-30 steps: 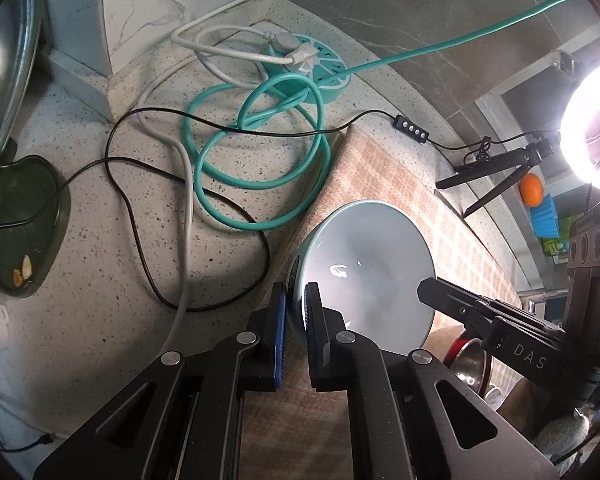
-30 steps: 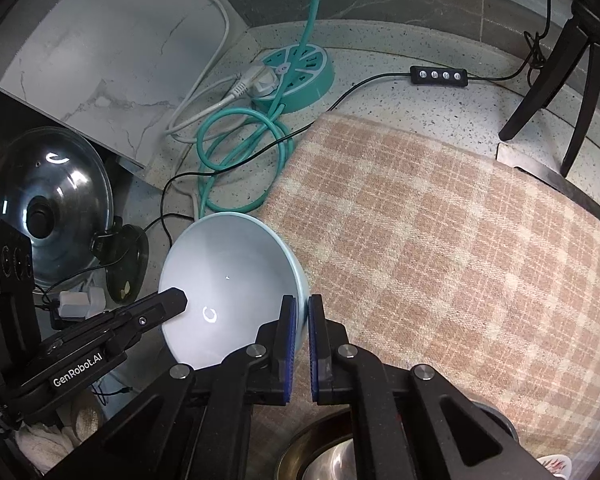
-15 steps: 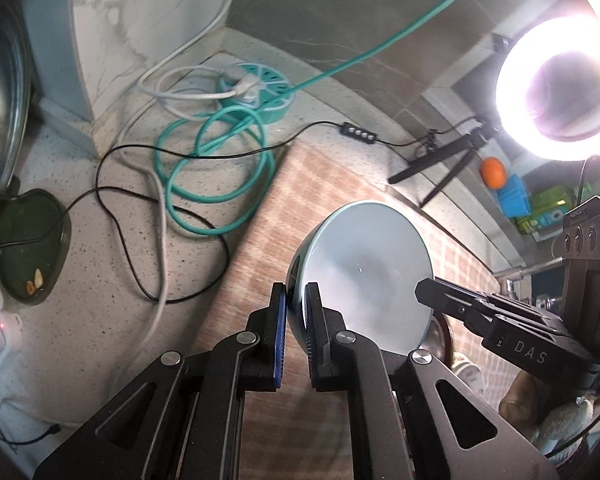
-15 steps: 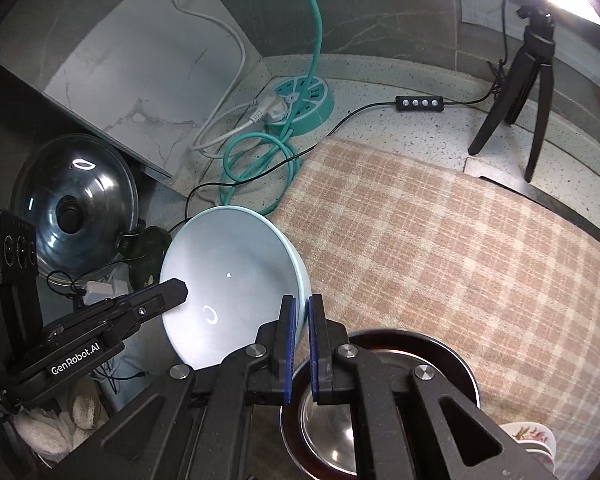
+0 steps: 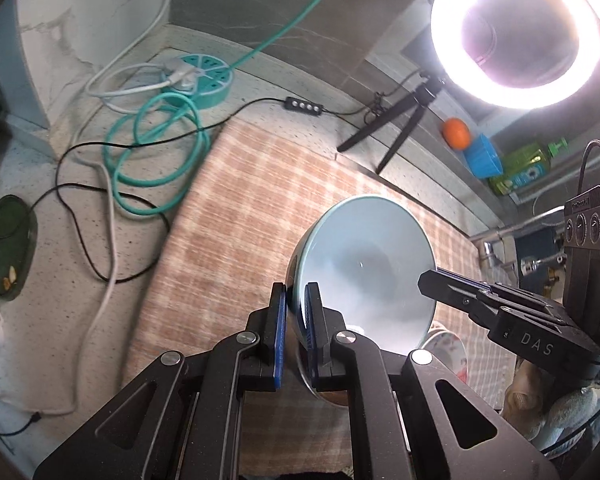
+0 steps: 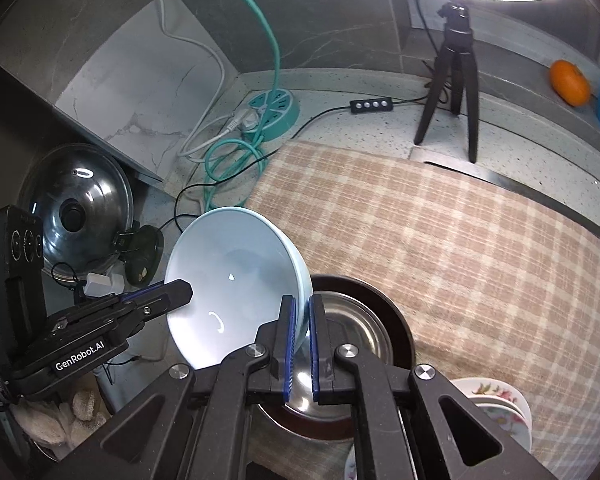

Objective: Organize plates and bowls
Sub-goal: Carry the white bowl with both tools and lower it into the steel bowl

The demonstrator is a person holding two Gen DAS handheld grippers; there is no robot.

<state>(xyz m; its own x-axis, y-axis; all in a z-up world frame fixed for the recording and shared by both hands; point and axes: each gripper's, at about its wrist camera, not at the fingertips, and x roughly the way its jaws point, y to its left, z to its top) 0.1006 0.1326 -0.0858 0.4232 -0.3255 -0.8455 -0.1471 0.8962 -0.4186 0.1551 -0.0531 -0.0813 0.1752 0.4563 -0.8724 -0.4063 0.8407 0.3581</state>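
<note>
A pale blue bowl (image 5: 364, 264) hangs in the air above the checked cloth (image 5: 252, 200), held by both grippers at opposite rims. My left gripper (image 5: 296, 308) is shut on its left rim, and my right gripper (image 6: 302, 320) is shut on its right rim. In the right wrist view the pale blue bowl (image 6: 236, 280) tilts over a dark-rimmed steel bowl (image 6: 360, 320) that sits on the checked cloth (image 6: 460, 240). A stack of floral bowls (image 6: 496, 400) stands at the lower right, also seen as a floral bowl (image 5: 448, 348) beneath the blue one.
A teal cable coil (image 5: 156, 160) and round power strip (image 5: 204, 80) lie at the back left corner. A ring light (image 5: 516, 32) on a tripod (image 6: 456, 72) stands behind the cloth. A pot lid (image 6: 76, 208) leans at the left. An orange (image 6: 570, 82) sits on the ledge.
Both grippers have lifted the blue bowl and carried it toward the right, away from the cable coil. The steel bowl and the floral bowls have come into view beneath it.
</note>
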